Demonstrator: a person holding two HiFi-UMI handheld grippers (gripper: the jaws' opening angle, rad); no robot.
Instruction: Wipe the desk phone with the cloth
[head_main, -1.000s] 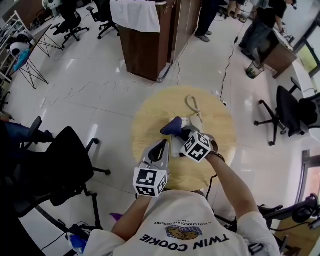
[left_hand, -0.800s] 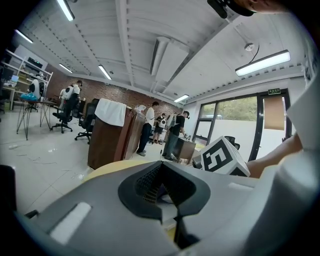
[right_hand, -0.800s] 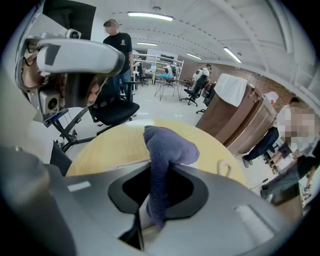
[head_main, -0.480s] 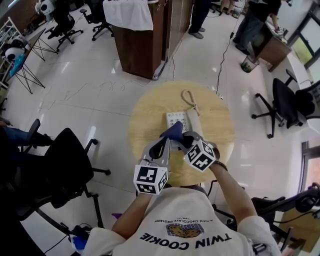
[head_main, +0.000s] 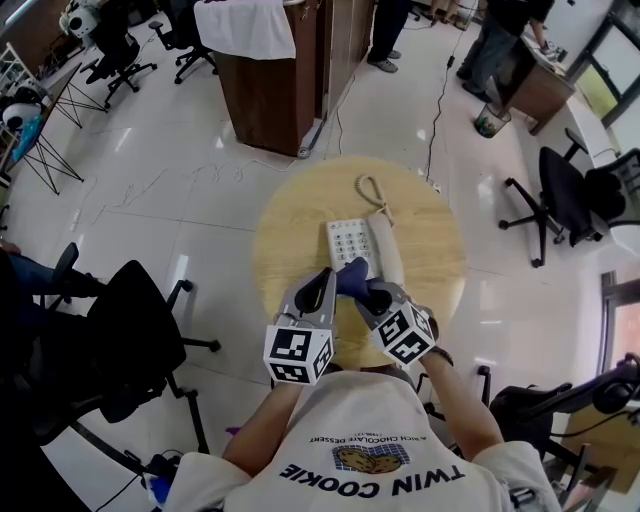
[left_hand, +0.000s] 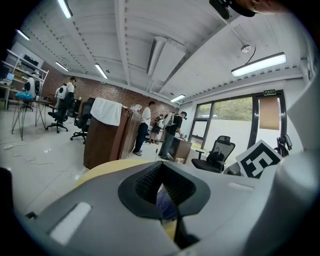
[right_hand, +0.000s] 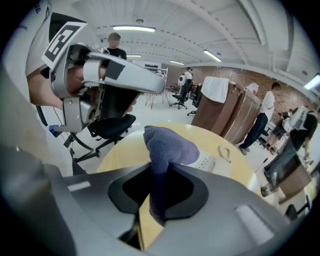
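A white desk phone (head_main: 351, 243) lies on the round wooden table (head_main: 290, 225), its handset (head_main: 386, 252) alongside and the coiled cord (head_main: 372, 190) trailing to the far side. My right gripper (head_main: 362, 285) is shut on a blue cloth (head_main: 352, 274), held just at the phone's near end. In the right gripper view the cloth (right_hand: 167, 145) stands up out of the right gripper (right_hand: 159, 175), with the phone (right_hand: 205, 162) beyond it. My left gripper (head_main: 326, 277) hovers close beside the cloth, jaws together and holding nothing. The left gripper (left_hand: 161, 169) shows a bit of blue behind its jaws.
A black office chair (head_main: 120, 340) stands left of the table and another (head_main: 565, 200) to the right. Behind the table is a wooden cabinet (head_main: 285, 85) with a white cloth (head_main: 245, 25) draped over it. People stand at the back of the room.
Both grippers have drawn back toward the person. The cloth has slid off the phone to its near end, uncovering the keypad.
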